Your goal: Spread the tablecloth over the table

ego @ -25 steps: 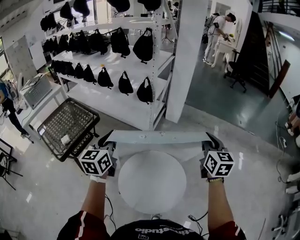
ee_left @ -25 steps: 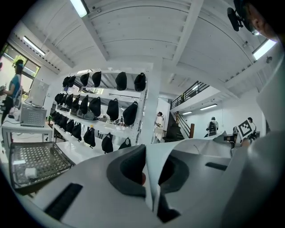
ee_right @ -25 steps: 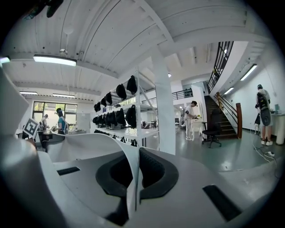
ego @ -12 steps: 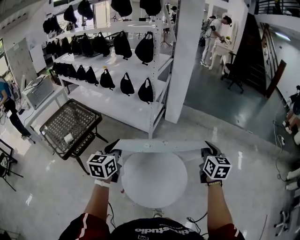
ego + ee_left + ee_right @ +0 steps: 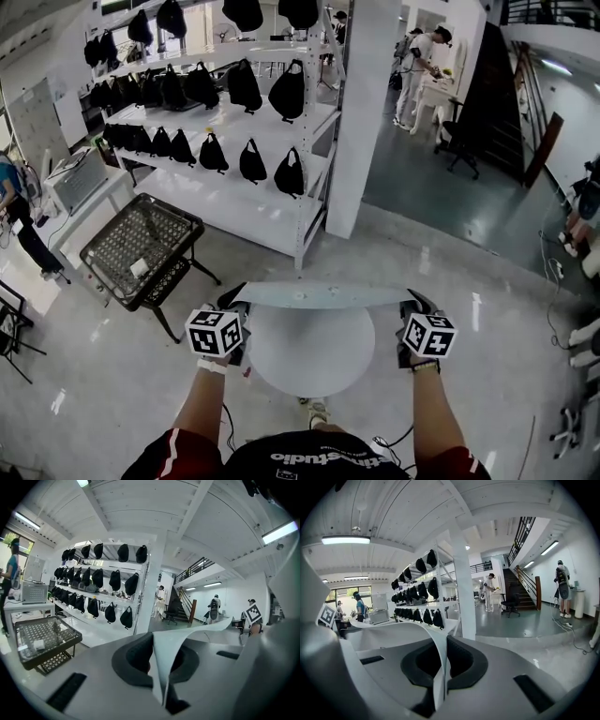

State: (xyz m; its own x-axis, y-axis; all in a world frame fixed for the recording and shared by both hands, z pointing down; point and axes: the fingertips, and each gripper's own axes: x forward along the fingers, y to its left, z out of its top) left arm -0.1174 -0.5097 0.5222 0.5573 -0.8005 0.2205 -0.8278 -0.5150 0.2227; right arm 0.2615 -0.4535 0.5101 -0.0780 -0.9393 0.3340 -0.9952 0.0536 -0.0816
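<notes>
A pale grey tablecloth (image 5: 319, 296) stretches as a flat band between two hand-held grippers, above the far rim of a round white table (image 5: 309, 356). Most of the tabletop is bare, and whether the fabric touches it cannot be told. The left gripper (image 5: 234, 298) is clamped on the cloth's left end and the right gripper (image 5: 412, 304) on its right end. Each gripper view shows the thin fabric pinched between closed dark pads, and the marker cubes face the head camera. Beyond the table stand a white shelving rack (image 5: 234, 202) hung with black bags (image 5: 289, 173), a white pillar (image 5: 361, 112) and, at left, a black wire-mesh cart (image 5: 141, 248).
</notes>
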